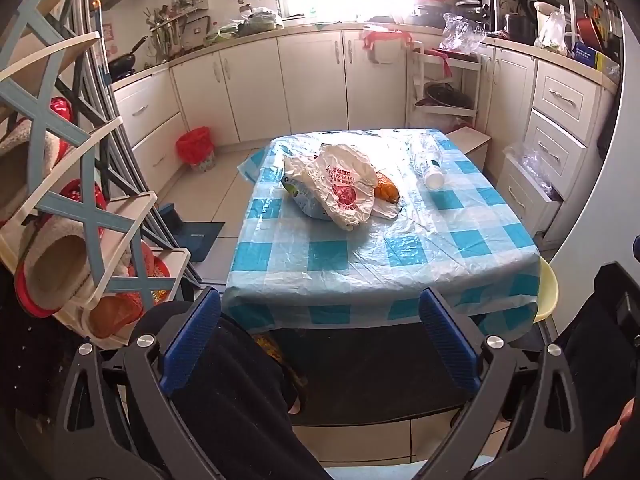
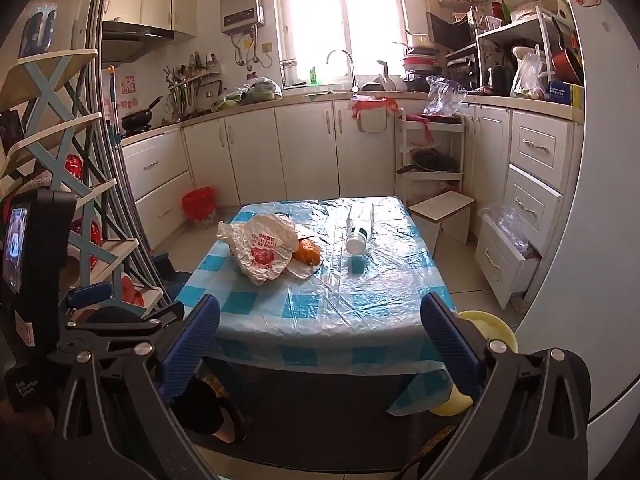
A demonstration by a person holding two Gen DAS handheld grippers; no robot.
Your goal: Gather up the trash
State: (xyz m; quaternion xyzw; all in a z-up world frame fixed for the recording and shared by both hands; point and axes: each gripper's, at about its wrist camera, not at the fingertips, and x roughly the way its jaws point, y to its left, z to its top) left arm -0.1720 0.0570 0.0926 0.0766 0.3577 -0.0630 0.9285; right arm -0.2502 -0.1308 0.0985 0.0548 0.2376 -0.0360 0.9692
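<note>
here both tools (image 1: 320, 344) (image 2: 320, 348) gape empty; bottle (image 2: 359, 226) lies cap toward camera.

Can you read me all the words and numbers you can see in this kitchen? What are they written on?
Nothing here can be read for sure.
Crumpled white plastic bag: red print and a round red logo, too blurred to read.
Clear plastic bottle lying on its side: green label, too small.
Dark blue box on the counter: white lettering, too small.
Black device at the left edge: small white words, too blurred.
Red paper sign on the wall: unreadable.
</note>
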